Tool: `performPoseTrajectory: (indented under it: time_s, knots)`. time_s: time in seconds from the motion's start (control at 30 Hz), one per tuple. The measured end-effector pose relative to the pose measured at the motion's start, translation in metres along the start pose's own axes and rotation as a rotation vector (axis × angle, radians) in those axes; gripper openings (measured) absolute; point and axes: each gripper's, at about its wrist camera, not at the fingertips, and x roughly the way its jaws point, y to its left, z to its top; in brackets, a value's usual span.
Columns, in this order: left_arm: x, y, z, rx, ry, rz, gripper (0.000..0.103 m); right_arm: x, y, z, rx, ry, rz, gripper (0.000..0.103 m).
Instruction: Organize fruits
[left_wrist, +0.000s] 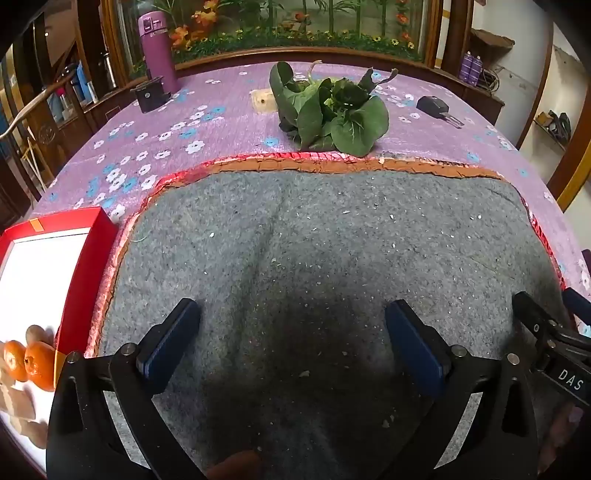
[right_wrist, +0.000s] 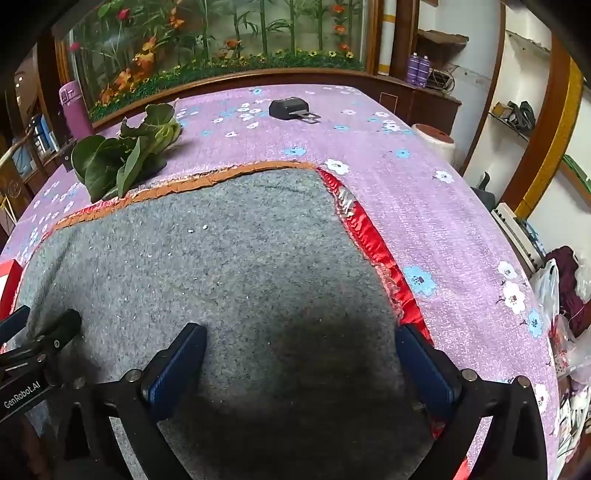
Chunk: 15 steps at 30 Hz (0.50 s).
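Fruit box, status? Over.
Both grippers, left and right, open, empty, over grey mat. Oranges in red box. Nothing blocking.

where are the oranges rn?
In the left wrist view only, at the far lower left: two oranges sit inside the red box, left of the grey mat. The right wrist view doesn't show them.

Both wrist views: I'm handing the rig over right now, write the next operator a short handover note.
Left gripper: open, holding nothing, over the grey mat.
Right gripper: open, holding nothing, over the same mat.
Fruit: two oranges and some brown fruit lie in the red box at the mat's left edge.
Leafy greens lie on the purple cloth beyond the mat.
No fruit shows on the mat; whether any is left elsewhere cannot be told.
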Motion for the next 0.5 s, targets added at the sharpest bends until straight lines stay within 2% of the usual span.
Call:
performPoseTrajectory:
  time_s: [0.5]
  knots:
    - [0.0,0.0,0.0,0.005,-0.003,0.007,0.103,0.002,0.004,0.001,-0.008,0.013,0.004,0.103]
